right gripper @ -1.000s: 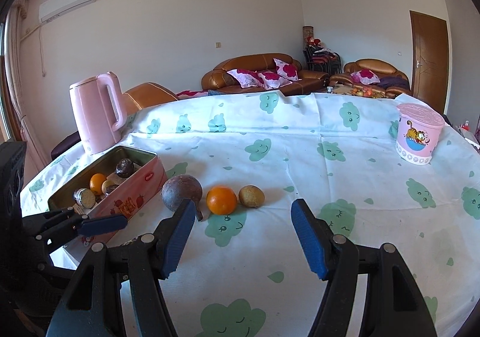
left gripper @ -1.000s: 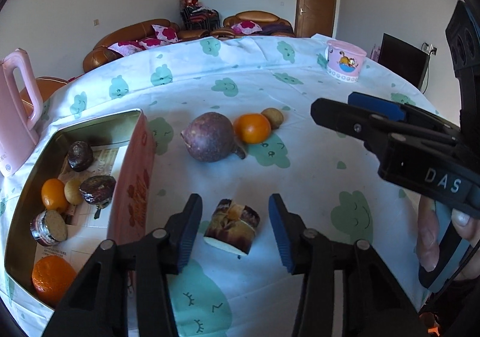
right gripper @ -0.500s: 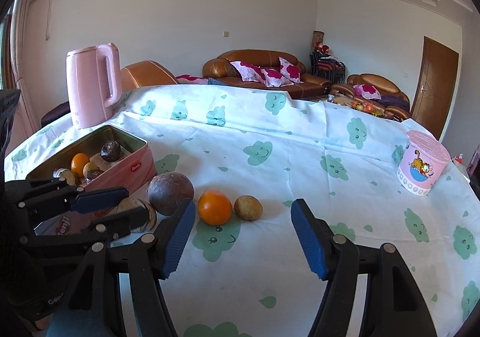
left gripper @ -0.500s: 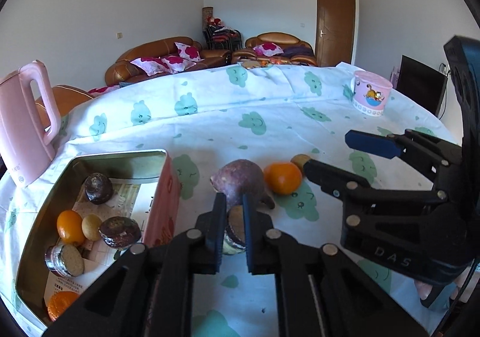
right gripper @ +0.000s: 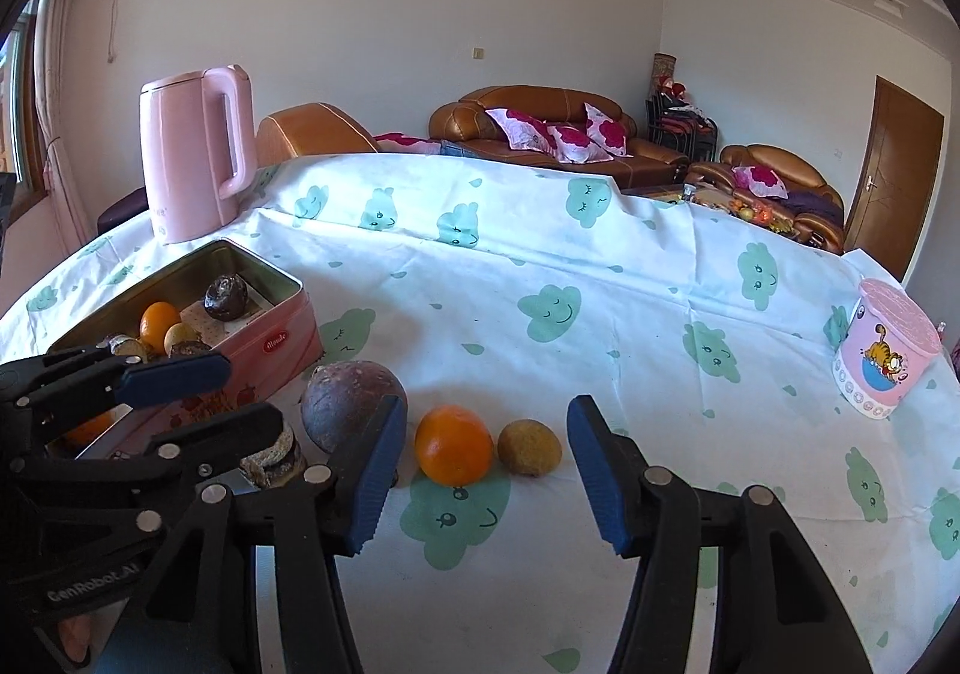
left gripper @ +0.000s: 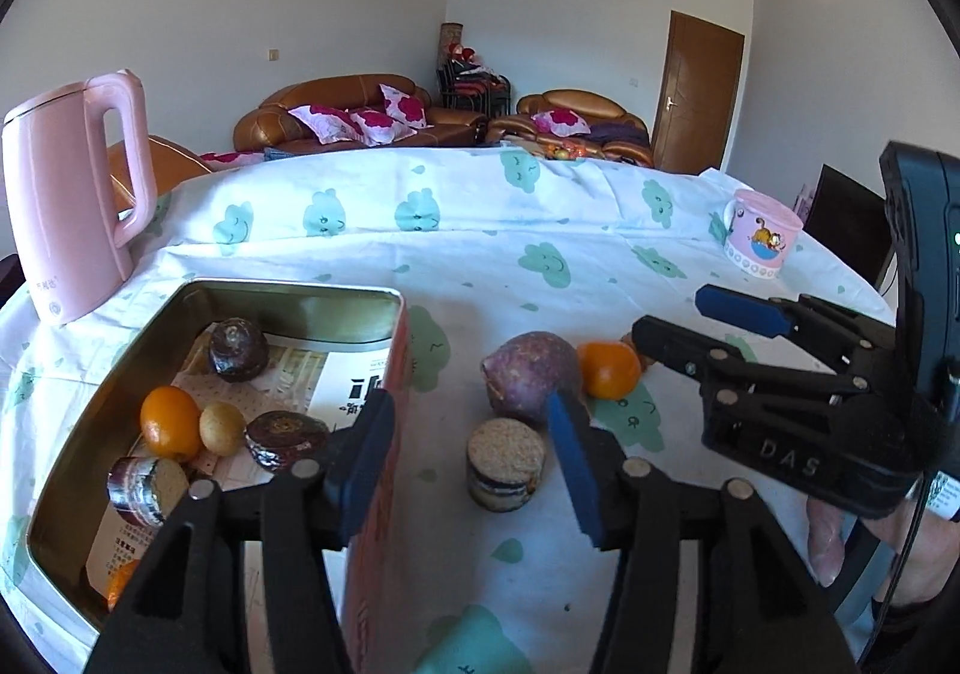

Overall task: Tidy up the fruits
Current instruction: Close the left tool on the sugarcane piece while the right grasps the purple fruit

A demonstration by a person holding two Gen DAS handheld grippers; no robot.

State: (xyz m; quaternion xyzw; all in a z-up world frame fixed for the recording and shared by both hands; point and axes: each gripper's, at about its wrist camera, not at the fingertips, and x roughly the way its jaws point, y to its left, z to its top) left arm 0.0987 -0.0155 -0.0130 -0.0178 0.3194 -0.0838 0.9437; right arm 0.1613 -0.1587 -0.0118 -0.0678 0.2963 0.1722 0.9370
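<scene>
Four pieces of fruit sit loose on the cloud-print tablecloth (right gripper: 600, 278): a big purple passion fruit (left gripper: 531, 377), an orange (right gripper: 453, 445) just to its right, a small brownish fruit (right gripper: 530, 447) beside that (can't tell what it is exactly), and a cut fruit chunk (left gripper: 506, 463) standing on end in front of the passion fruit. Left gripper (left gripper: 468, 458) has its jaws spread wide with the chunk sitting between them, not touching either blue pad, so it's holding nothing. Right gripper (right gripper: 486, 473) is spread wide too, hovering with the orange and the brownish fruit in front of its gap. Just left of all this is the pink tin box (right gripper: 282, 341), with two dark round fruits, an orange, a small yellow-brown one and another cut piece inside on printed paper. Pink kettle (left gripper: 78, 194) stands behind the tin, and a pink cartoon cup (right gripper: 885, 359) sits well off to the right.
</scene>
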